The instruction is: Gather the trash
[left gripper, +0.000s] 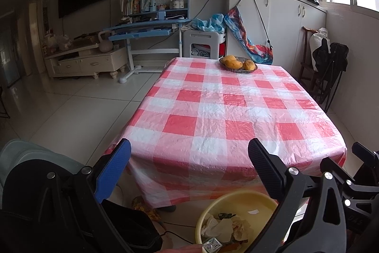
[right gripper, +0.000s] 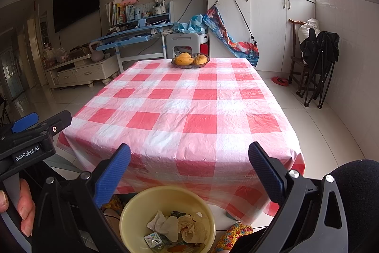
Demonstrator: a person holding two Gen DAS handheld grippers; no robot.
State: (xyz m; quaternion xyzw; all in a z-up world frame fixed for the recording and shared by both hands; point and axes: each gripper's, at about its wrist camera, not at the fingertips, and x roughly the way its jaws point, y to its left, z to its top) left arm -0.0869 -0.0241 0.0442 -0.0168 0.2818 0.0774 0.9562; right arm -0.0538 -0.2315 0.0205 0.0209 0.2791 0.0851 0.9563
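Observation:
A yellow bin (right gripper: 132, 212) stands on the floor below the table's near edge and holds crumpled tissues (right gripper: 175, 225) and a small silver wrapper (right gripper: 152, 240). It also shows in the left wrist view (left gripper: 236, 199) with the tissues (left gripper: 225, 227) inside. My right gripper (right gripper: 189, 163) is open and empty, above the bin in front of the table. My left gripper (left gripper: 189, 158) is open and empty, to the left of the bin; it shows at the left edge of the right wrist view (right gripper: 35, 129).
A table with a red and white checked cloth (right gripper: 184, 106) carries only a basket of yellow fruit (right gripper: 190, 60) at its far end. A blue desk (right gripper: 132, 34), a white stool (right gripper: 182, 43) and folded chairs (right gripper: 317, 58) stand around it.

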